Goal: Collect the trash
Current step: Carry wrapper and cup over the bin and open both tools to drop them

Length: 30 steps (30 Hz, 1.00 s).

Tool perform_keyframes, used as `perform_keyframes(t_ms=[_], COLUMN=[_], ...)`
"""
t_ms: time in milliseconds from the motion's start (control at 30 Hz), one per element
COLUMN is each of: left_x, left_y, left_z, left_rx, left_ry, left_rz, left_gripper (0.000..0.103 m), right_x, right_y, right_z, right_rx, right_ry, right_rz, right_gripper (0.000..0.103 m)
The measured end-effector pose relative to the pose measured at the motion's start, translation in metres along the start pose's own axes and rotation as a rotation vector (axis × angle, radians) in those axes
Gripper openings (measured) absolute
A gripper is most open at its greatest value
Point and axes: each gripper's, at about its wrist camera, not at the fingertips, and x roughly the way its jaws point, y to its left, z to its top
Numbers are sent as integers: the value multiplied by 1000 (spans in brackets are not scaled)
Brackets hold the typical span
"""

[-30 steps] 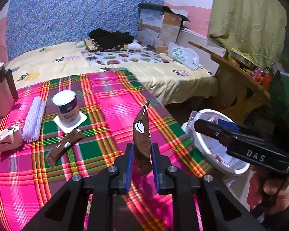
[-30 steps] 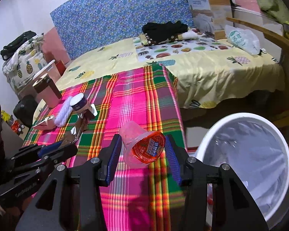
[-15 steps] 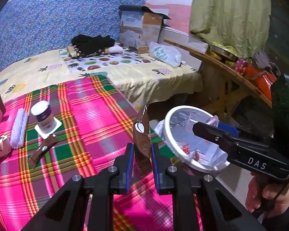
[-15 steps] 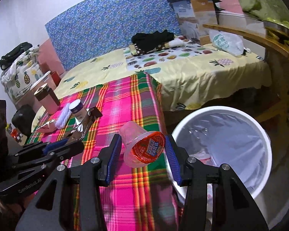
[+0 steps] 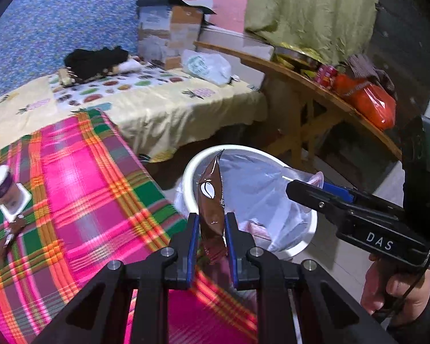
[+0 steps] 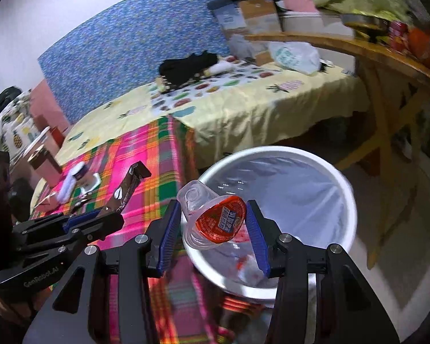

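Observation:
My left gripper [image 5: 211, 229] is shut on a brown snack wrapper [image 5: 211, 197] that stands upright, at the near edge of the white trash bin [image 5: 192, 169]. The wrapper also shows in the right wrist view [image 6: 129, 189]. My right gripper [image 6: 213, 223] is shut on a clear plastic cup with a red lid [image 6: 215, 218], held over the near rim of the bin [image 6: 349, 200]. The bin has a plastic liner with some trash at the bottom. The right gripper also shows in the left wrist view [image 5: 306, 185], over the bin.
A pink plaid cloth [image 5: 80, 195] covers the table to the left, with a small jar on a white coaster [image 5: 7, 189] and another brown wrapper [image 5: 11, 229]. A bed with a yellow sheet [image 5: 157, 106] lies behind. A wooden table [image 5: 315, 86] stands right of the bin.
Both grippers have swung right, from over the plaid table to the bin. The wrapper and the cup are still held.

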Motion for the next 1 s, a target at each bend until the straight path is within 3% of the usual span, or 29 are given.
perform_keyframes(t_ms=[500,1000], left_x=[82,100], left_y=[-20,-8], left_z=[8,10], left_rx=[49,27], left_ry=[107,119], left_rz=[-87,-99], left_gripper=[18,26], right_x=[23,29], right_y=[-57,-63], right_z=[-12,-12], right_rx=[118,112], right_ry=[98,104], right_rz=[-103,-114], right_gripper=[48,49])
